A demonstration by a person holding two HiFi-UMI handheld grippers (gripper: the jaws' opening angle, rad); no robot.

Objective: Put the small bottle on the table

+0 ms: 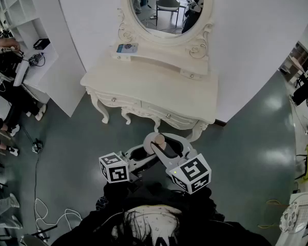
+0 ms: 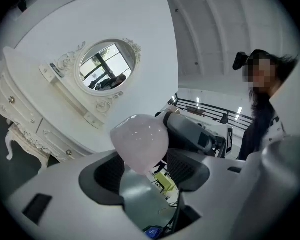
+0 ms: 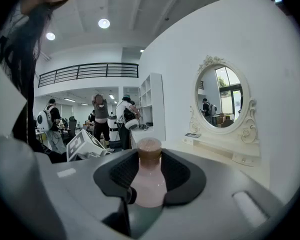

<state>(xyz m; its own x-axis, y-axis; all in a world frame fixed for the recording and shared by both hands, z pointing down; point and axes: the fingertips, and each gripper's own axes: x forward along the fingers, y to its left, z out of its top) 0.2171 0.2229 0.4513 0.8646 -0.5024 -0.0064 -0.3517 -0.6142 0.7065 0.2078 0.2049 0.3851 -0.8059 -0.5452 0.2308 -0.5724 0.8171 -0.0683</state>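
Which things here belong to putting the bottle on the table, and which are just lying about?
Job: bottle, gripped by the right tongs; left tongs close by; dressing table.
Lying about: mirror; blue card on its shelf; floor cables; cluttered side desk.

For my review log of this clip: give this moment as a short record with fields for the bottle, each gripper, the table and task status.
bottle: small pink bottle, brown cap, held in the air, short of the table
right gripper: shut on the bottle's body, cap beyond the jaw tips
left gripper: open, bottle's rounded base at its jaw tips, gap on one side
table: white dressing table with oval mirror, ahead of the person
task status: bottle not yet on the table
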